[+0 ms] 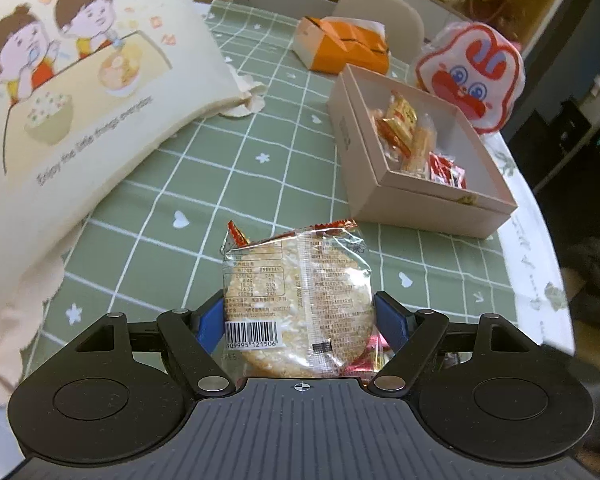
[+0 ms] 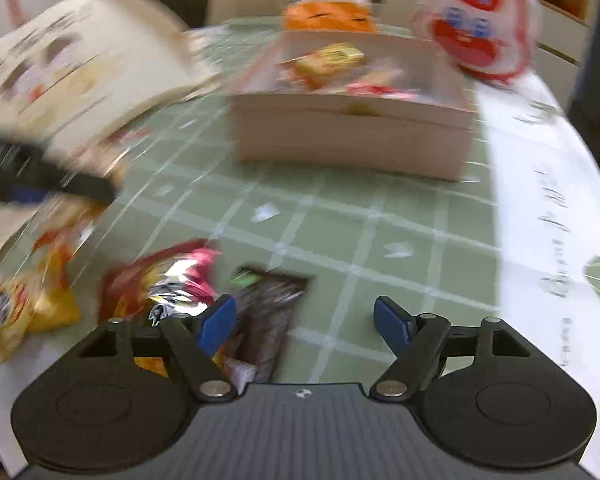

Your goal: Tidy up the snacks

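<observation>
Here, view by view:

Left wrist – rice cracker packet (image 1: pixel 296 296): you have it between your left gripper (image 1: pixel 300 320) fingers, the blue pads at its two sides, clamped on it. It is round in clear wrap; the crimped orange end points away from you, the barcode end toward the camera, so its long axis runs straight ahead along the fingers.
Left wrist – pose: your gripper sits low over the green checked tablecloth (image 1: pixel 260 152), aimed forward.
Left wrist – box (image 1: pixel 420 196): open, ahead to the right, with wrapped snacks inside.
Left wrist – cushion (image 1: pixel 80 80): to the left.

Right wrist – picture: heavily blurred.
Right wrist – right gripper (image 2: pixel 305 320): fingers spread apart, nothing between them.
Right wrist – dark packet (image 2: pixel 272 312): flat by the left finger, long axis pointing ahead.
Right wrist – loose snacks (image 2: pixel 160 280): left of it.
</observation>
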A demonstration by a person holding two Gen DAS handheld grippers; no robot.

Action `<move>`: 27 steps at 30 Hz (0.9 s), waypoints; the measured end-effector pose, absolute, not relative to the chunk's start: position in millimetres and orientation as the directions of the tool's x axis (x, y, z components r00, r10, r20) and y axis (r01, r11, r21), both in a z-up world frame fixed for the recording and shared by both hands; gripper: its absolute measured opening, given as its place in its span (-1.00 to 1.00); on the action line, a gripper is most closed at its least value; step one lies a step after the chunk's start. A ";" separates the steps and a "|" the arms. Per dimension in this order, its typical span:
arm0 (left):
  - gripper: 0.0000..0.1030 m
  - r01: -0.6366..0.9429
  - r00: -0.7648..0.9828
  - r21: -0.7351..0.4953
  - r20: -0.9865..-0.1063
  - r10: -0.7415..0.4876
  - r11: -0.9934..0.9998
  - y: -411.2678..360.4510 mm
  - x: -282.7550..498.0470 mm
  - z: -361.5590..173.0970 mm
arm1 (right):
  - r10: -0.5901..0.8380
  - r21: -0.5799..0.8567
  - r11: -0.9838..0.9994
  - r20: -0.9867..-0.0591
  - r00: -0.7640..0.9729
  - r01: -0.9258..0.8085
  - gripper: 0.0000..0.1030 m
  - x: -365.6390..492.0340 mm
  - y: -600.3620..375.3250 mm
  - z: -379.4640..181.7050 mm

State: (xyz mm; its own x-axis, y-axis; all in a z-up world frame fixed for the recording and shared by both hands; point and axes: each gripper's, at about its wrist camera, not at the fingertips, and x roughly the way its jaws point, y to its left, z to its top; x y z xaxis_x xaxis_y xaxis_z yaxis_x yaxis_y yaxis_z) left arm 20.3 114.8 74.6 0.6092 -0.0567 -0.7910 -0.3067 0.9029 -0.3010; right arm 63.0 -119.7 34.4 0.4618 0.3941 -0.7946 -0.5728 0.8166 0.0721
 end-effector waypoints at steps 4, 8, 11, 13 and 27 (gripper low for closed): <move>0.59 -0.313 0.613 -0.320 -0.787 -0.067 0.894 117.3 15.8 78.1 | 0.367 0.008 0.790 -0.807 0.462 -0.613 0.65 42.6 -103.1 28.6; 0.59 -0.291 0.615 -0.327 -0.784 -0.087 0.899 110.2 12.8 83.6 | 0.370 -0.004 0.765 -0.816 0.444 -0.645 0.56 35.7 -103.7 31.4; 0.59 -0.264 0.605 -0.325 -0.789 -0.106 0.908 94.8 11.7 85.2 | 0.369 0.016 0.778 -0.821 0.436 -0.628 0.12 42.2 -121.1 36.0; 0.59 -0.243 0.592 -0.322 -0.796 -0.122 0.915 79.4 10.7 82.7 | 0.350 0.001 0.786 -0.824 0.444 -0.618 0.01 47.0 -132.4 38.8; 0.59 -0.217 0.550 -0.276 -0.827 -0.116 0.936 19.4 -14.5 60.3 | 0.340 0.011 0.802 -0.830 0.442 -0.598 -0.22 64.1 -156.7 41.4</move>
